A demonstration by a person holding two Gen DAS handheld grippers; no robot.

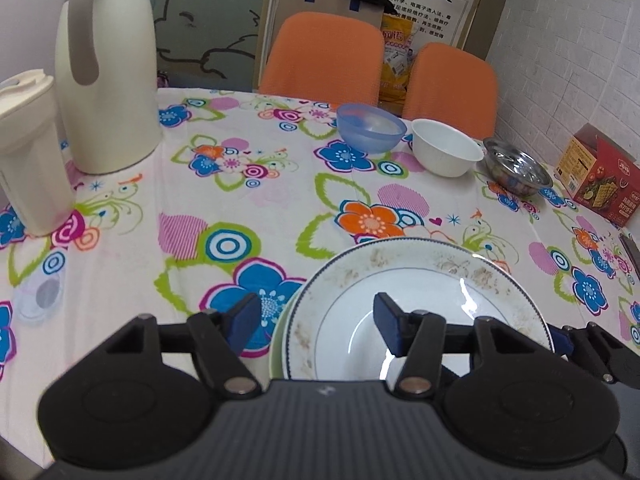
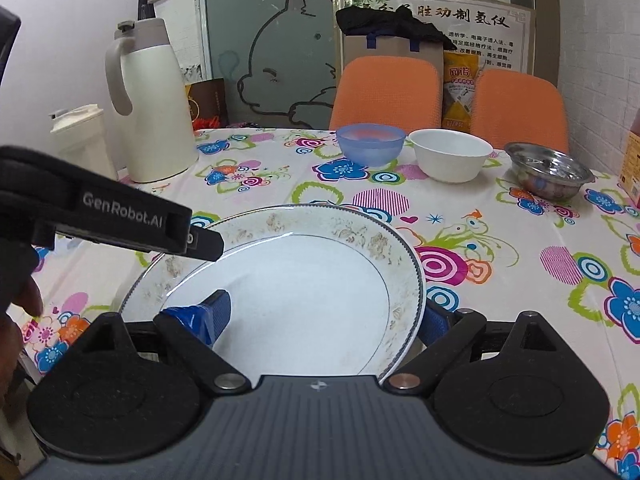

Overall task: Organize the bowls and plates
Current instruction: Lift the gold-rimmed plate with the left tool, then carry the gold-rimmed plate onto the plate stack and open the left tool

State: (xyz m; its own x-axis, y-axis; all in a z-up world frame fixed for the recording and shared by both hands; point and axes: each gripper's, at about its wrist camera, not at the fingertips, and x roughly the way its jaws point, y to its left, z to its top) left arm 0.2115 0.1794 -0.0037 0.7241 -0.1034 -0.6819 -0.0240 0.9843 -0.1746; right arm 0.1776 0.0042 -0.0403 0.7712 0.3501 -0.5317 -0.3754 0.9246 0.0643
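The white round ceramic plate (image 2: 304, 292) with the faded floral rim is sitting tilted between both open hand-held grippers, left (image 1: 316, 322) and right (image 2: 324, 314); nothing is clamping it, so it risks sliding off the green plate (image 1: 280, 332) beneath.

"GenRobot.AI" stands in pale letters on the black left gripper (image 2: 120, 216), and large Chinese characters "胜动制氢仪" head the wall poster (image 2: 464, 16) behind the orange chairs.

left gripper (image 1: 316, 328): jaws apart, angled down | right gripper (image 2: 324, 316): jaws wide, angled down
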